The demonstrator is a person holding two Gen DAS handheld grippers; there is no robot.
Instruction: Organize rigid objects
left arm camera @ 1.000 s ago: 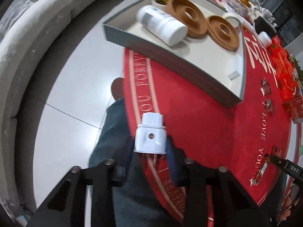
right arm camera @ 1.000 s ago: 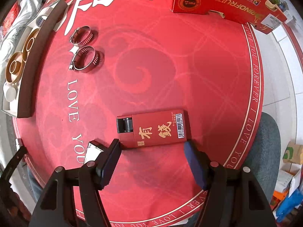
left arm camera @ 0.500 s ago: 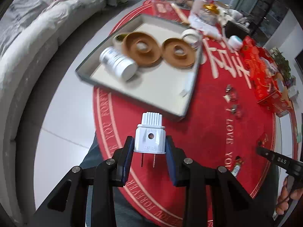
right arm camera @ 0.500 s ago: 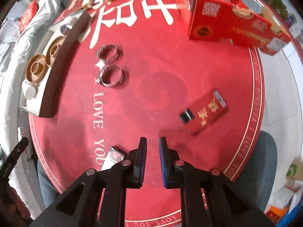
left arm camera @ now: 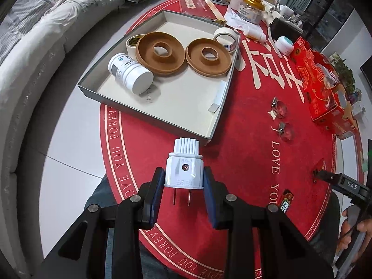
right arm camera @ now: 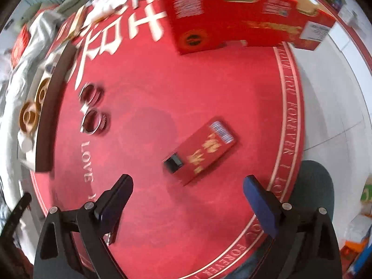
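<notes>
Left gripper (left arm camera: 183,187) grips the white plug (left arm camera: 184,166) above the red worktop (left arm camera: 244,158), just short of the grey tray (left arm camera: 148,114). Already in the tray: white bottle (left arm camera: 130,73), two brown rings (left arm camera: 162,52), tape rolls (left arm camera: 225,36). Two hose clamps (right arm camera: 93,121) and a red box (right arm camera: 201,151) remain outside. Right gripper (right arm camera: 187,189) has just been opening and stands wide with nothing between its jaws, short of the box.

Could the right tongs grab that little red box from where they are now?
Probably yes. The right tongs are wide open and empty, and the red box lies flat on the mat just ahead of them with nothing in between.
</notes>
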